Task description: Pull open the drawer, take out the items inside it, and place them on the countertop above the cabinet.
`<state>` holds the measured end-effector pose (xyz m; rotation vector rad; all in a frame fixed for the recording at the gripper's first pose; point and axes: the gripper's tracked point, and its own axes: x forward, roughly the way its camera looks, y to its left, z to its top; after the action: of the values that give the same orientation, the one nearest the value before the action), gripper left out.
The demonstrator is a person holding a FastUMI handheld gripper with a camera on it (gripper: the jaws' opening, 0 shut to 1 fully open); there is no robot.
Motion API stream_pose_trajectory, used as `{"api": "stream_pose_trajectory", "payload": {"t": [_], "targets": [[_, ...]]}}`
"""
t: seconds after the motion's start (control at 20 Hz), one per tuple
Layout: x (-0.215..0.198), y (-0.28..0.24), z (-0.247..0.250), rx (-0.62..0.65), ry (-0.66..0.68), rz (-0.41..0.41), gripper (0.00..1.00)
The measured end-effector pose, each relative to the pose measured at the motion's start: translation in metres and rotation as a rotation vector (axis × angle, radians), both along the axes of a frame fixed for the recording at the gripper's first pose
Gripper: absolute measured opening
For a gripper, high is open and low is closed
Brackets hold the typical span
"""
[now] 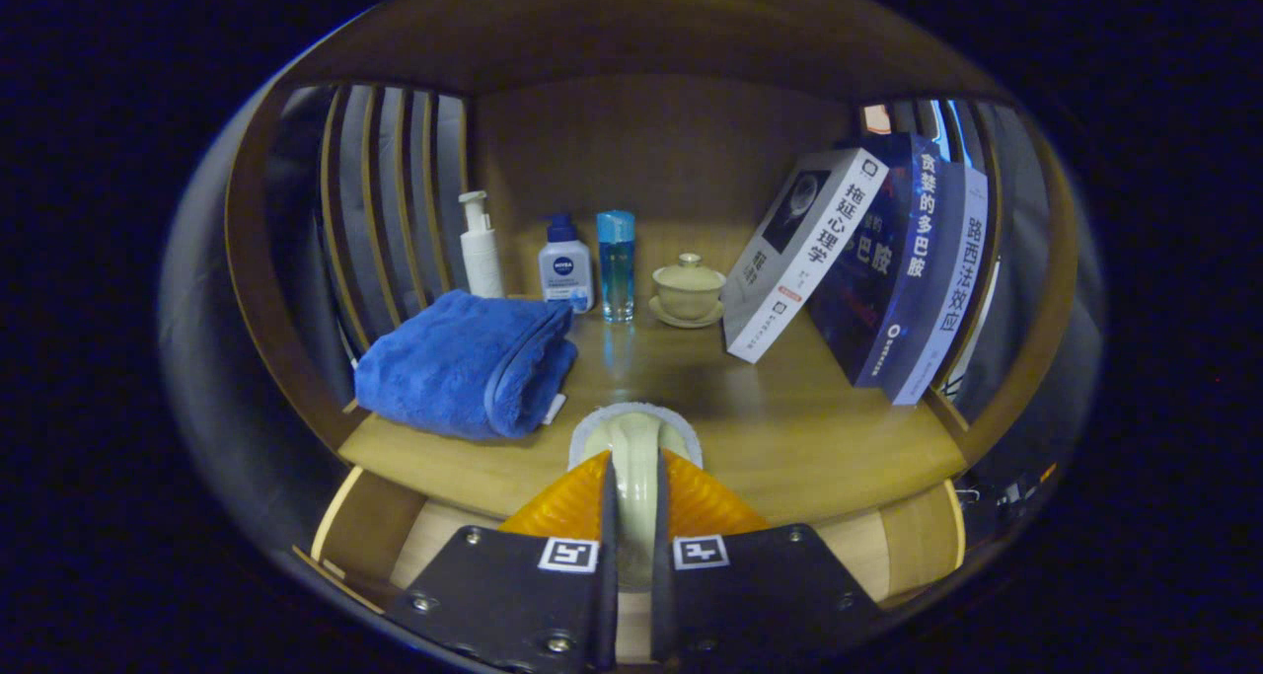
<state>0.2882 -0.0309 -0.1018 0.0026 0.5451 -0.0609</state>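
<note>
blue towel (pixel 464 363), bottles (pixel 564 271), lidded cup (pixel 688 286), books (pixel 868 269)

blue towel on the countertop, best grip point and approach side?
Judging by its pose, grip the blue towel at its rounded folded edge facing the middle of the countertop, from above, one finger each side of the fold. The slatted side wall blocks its far side. The gripper is shut on a cream item.

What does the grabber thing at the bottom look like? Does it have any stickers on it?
The gripper has two fingers with ridged, wedge-shaped pads that narrow toward the tips. Behind them sit two flat black plates, fastened with small silver screws. Each plate carries a little square black-and-white tag, like a puzzle code. No cables show.
</note>
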Motion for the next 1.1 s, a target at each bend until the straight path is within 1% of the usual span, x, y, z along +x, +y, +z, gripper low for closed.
{"api": "stream_pose_trajectory", "payload": {"t": [0.15, 0.35, 0.65, 0.85, 0.9, 0.95, 1.0, 1.05, 1.1], "targets": [[0.012, -0.001, -0.003, 0.005, 0.001, -0.004, 0.14], [0.028, -0.007, -0.006, -0.011, -0.023, -0.034, 0.14], [0.067, -0.012, -0.008, 0.042, -0.065, -0.060, 0.14], [0.070, -0.012, -0.008, 0.048, -0.082, -0.047, 0.14], [0.072, -0.014, -0.015, 0.027, -0.067, -0.057, 0.18], [0.068, -0.013, -0.012, 0.030, -0.062, -0.040, 0.25], [0.072, -0.014, -0.012, 0.018, -0.081, -0.051, 0.32], [0.072, -0.016, -0.017, 0.010, -0.071, -0.060, 0.40], [0.067, -0.017, -0.012, 0.006, -0.073, -0.070, 0.48]]}}
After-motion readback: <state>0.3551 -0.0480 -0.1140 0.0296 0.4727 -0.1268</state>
